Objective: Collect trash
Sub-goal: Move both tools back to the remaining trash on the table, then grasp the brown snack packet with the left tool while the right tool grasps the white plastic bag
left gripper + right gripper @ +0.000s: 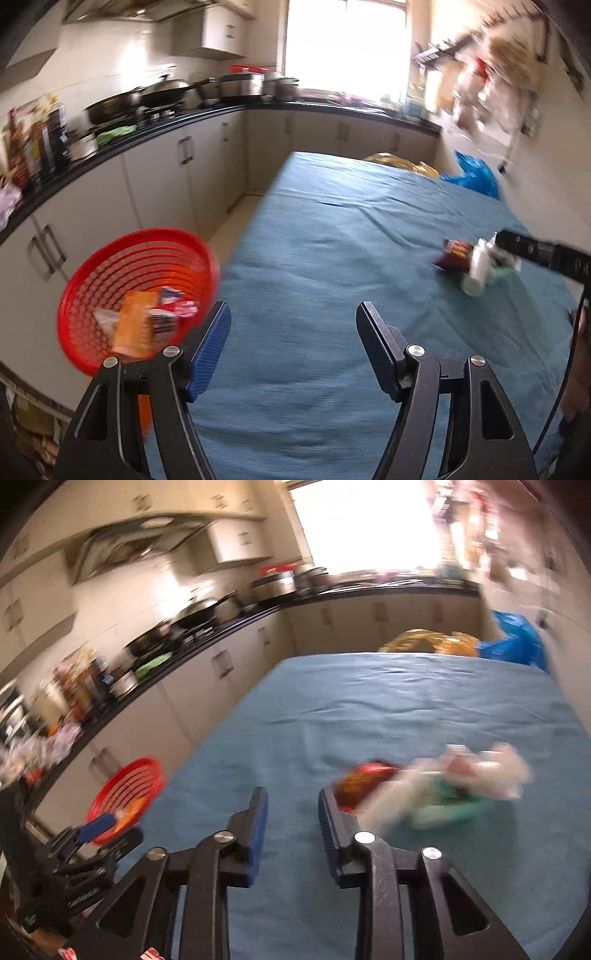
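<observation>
Blue-clothed table (332,229), small trash pile (476,262).

Home kitchen: black counter (155,127) over cream cabinets (177,184), woks on stove (162,92), range hood (140,542), sauce bottles (37,136), window (343,44) at far end.

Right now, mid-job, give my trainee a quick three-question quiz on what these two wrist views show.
1. True or false: the red basket already holds some wrappers.
2. Which is true of the left gripper? A. its jaws are open with nothing between them; B. it grips a bottle; C. it grips the basket rim.
3. Fill in: the trash pile still to collect lies on the ____ tablecloth.

Key:
1. True: an orange packet and other wrappers lie inside.
2. A.
3. Blue; the pile lies just right of the right gripper, whose jaws are also open and empty.
</observation>
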A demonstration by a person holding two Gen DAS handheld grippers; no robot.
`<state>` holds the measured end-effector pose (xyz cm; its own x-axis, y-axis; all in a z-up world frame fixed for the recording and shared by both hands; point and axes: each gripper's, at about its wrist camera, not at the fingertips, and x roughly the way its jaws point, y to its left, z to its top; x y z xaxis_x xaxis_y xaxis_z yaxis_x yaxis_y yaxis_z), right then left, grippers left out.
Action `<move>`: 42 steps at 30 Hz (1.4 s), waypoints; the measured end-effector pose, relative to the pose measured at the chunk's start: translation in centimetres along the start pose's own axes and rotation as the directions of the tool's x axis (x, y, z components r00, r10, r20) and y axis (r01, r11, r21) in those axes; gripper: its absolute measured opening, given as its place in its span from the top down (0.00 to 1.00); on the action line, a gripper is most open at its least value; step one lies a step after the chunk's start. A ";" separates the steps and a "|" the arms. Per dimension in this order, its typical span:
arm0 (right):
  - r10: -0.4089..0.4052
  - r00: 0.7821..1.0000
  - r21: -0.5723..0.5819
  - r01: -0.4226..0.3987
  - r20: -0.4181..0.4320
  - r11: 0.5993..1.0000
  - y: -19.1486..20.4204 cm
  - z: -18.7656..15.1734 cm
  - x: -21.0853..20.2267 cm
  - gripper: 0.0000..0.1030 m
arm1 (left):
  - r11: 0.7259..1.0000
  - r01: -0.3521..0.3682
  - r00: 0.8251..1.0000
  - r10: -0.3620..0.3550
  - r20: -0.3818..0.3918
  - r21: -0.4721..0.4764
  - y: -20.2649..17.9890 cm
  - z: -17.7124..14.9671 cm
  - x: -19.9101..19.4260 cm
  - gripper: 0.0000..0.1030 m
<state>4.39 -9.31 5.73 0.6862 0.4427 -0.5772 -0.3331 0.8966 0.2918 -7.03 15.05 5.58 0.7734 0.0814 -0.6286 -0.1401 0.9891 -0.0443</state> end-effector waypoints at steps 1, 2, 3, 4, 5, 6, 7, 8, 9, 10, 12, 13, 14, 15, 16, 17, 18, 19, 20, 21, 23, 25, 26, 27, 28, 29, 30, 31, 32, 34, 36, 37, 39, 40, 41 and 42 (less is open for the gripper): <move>-0.031 0.999 0.031 0.030 0.010 0.999 -1.7 0.4 -0.4 0.57 | 1.000 0.013 1.000 -0.013 -0.006 0.019 -1.1 0.0 0.1 0.33; -0.066 0.998 0.068 0.065 0.013 0.996 -3.6 0.8 -0.9 0.55 | 0.999 0.025 1.000 -0.024 -0.012 0.033 -1.9 0.1 0.1 0.33; -0.090 0.996 0.108 0.088 0.012 0.990 -5.2 1.2 -1.2 0.55 | 0.998 0.034 0.999 -0.033 -0.016 0.043 -2.6 0.1 0.2 0.33; -0.107 0.994 0.163 0.104 0.005 0.981 -7.2 1.6 -1.4 0.54 | 0.997 0.045 0.999 -0.044 -0.019 0.056 -3.4 0.2 0.2 0.33; -0.116 0.993 0.204 0.116 -0.009 0.972 -8.7 1.8 -1.4 0.51 | 0.996 0.052 0.998 -0.051 -0.021 0.067 -4.1 0.2 0.3 0.32; -0.129 0.991 0.263 0.135 -0.042 0.955 -10.6 2.1 -1.3 0.50 | 0.995 0.060 0.998 -0.058 -0.024 0.086 -5.2 0.4 0.3 0.32; -0.126 0.990 0.313 0.140 -0.066 0.939 -12.0 2.0 -1.2 0.48 | 0.993 0.065 0.998 -0.063 -0.026 0.097 -5.8 0.4 0.4 0.32; -0.088 0.992 0.395 0.117 -0.089 0.911 -13.9 1.8 -1.1 0.45 | 0.991 0.075 0.997 -0.072 -0.030 0.111 -6.6 0.5 0.5 0.31; -0.053 0.993 0.452 0.095 -0.104 0.887 -15.1 1.6 -0.9 0.43 | 0.990 0.081 0.996 -0.077 -0.033 0.120 -7.2 0.6 0.6 0.29; -0.022 0.993 0.499 0.077 -0.116 0.863 -16.1 1.4 -0.5 0.39 | 0.988 0.086 0.996 -0.082 -0.037 0.130 -7.9 0.8 0.8 0.27; 0.017 0.991 0.543 0.058 -0.131 0.838 -16.9 1.2 0.3 0.35 | 0.985 0.090 0.995 -0.085 -0.044 0.148 -8.9 1.0 1.0 0.26; 0.039 0.988 0.561 0.051 -0.147 0.826 -17.1 1.3 0.9 0.35 | 0.983 0.093 0.995 -0.086 -0.050 0.155 -9.4 1.1 1.2 0.26; 0.055 0.985 0.576 0.051 -0.165 0.816 -17.2 1.4 1.6 0.35 | 0.983 0.096 0.995 -0.088 -0.057 0.160 -9.7 1.4 1.3 0.26; 0.061 0.982 0.586 0.056 -0.177 0.808 -17.2 1.5 2.1 0.35 | 0.981 0.103 0.994 -0.094 -0.063 0.162 -10.1 1.6 1.4 0.26; 0.061 0.982 0.592 0.058 -0.179 0.803 -17.2 1.9 2.7 0.35 | 0.980 0.113 0.992 -0.103 -0.069 0.163 -10.1 1.7 1.5 0.25; 0.054 0.983 0.590 0.062 -0.177 0.805 -17.2 2.1 3.1 0.35 | 0.979 0.118 0.991 -0.107 -0.074 0.164 -10.3 2.0 1.7 0.25; 0.034 0.982 0.577 0.082 -0.187 0.813 -17.1 2.5 3.8 0.35 | 0.979 0.119 0.991 -0.107 -0.076 0.166 -10.5 2.3 1.7 0.25; 0.032 0.976 0.570 0.099 -0.215 0.816 -17.2 3.0 4.6 0.35 | 0.978 0.120 0.991 -0.108 -0.077 0.169 -10.8 2.6 1.9 0.24; 0.045 0.973 0.576 0.096 -0.226 0.812 -17.0 2.7 5.3 0.38 | 0.977 0.124 0.990 -0.112 -0.082 0.173 -11.0 2.8 2.0 0.22; 0.059 0.972 0.585 0.088 -0.227 0.806 -17.0 2.8 5.8 0.41 | 0.976 0.129 0.989 -0.114 -0.089 0.178 -11.2 3.1 2.2 0.20; 0.043 0.970 0.558 0.101 -0.239 0.823 -16.8 2.9 6.3 0.57 | 0.974 0.133 0.988 -0.116 -0.099 0.184 -11.4 3.5 2.6 0.19; 0.055 0.976 0.542 0.070 -0.211 0.837 -16.6 3.0 6.1 0.61 | 0.972 0.140 0.986 -0.118 -0.121 0.188 -11.8 4.3 3.4 0.19; 0.062 0.979 0.533 0.054 -0.196 0.844 -16.5 3.0 5.8 0.66 | 0.972 0.146 0.984 -0.122 -0.132 0.186 -12.0 4.7 3.9 0.19; 0.074 0.981 0.525 0.032 -0.180 0.850 -16.4 3.0 5.5 0.76 | 0.971 0.151 0.982 -0.126 -0.142 0.184 -12.3 5.0 4.4 0.19; 0.081 0.984 0.522 0.015 -0.161 0.853 -16.5 3.1 5.1 0.75 | 0.971 0.155 0.980 -0.129 -0.149 0.183 -12.5 5.2 4.8 0.19; 0.082 0.986 0.522 0.006 -0.146 0.853 -16.6 3.1 4.9 0.75 | 0.970 0.159 0.978 -0.130 -0.163 0.183 -12.9 5.5 5.4 0.19; 0.076 0.989 0.514 -0.002 -0.123 0.858 -16.6 3.1 4.3 0.75 | 0.970 0.165 0.975 -0.132 -0.181 0.180 -13.2 5.9 6.2 0.19; 0.063 0.993 0.500 -0.004 -0.101 0.866 -16.5 3.3 3.7 0.75 | 0.968 0.178 0.970 -0.142 -0.198 0.179 -13.7 6.3 7.0 0.19; 0.053 0.995 0.492 -0.005 -0.083 0.871 -16.4 3.4 3.4 0.75 | 0.965 0.187 0.966 -0.148 -0.212 0.182 -14.1 6.6 7.9 0.19; 0.040 0.998 0.481 -0.012 -0.048 0.877 -16.3 3.6 2.6 0.75 | 0.965 0.182 0.960 -0.134 -0.246 0.186 -15.0 7.1 9.6 0.19; 0.036 0.999 0.472 -0.023 -0.018 0.881 -16.1 3.8 1.5 0.75 | 0.963 0.199 0.950 -0.144 -0.275 0.183 -15.8 7.5 11.2 0.19; 0.032 0.999 0.465 -0.027 -0.004 0.885 -15.9 3.8 1.1 0.75 | 0.964 0.192 0.949 -0.135 -0.287 0.184 -16.1 7.7 12.0 0.19; 0.026 1.000 0.453 -0.028 0.011 0.891 -15.5 4.0 0.7 0.75 | 0.962 0.198 0.938 -0.131 -0.321 0.187 -16.7 8.0 13.6 0.20; 0.026 1.000 0.448 -0.030 0.015 0.893 -15.4 4.1 0.6 0.75 | 0.963 0.198 0.934 -0.128 -0.333 0.183 -17.0 8.1 14.3 0.27; 0.027 0.999 0.444 -0.033 0.019 0.895 -15.2 4.2 0.5 0.75 | 0.962 0.206 0.927 -0.134 -0.349 0.178 -17.1 8.2 14.9 0.29; 0.030 0.999 0.442 -0.037 0.023 0.896 -15.0 4.2 0.4 0.75 | 0.961 0.221 0.919 -0.147 -0.366 0.169 -17.1 8.2 15.3 0.33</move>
<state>12.38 -22.68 4.36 0.6906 0.4693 -0.5502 -0.0382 0.7834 0.6203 12.27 0.41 3.09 0.5048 -0.1156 -0.8554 0.1407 0.9888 -0.0506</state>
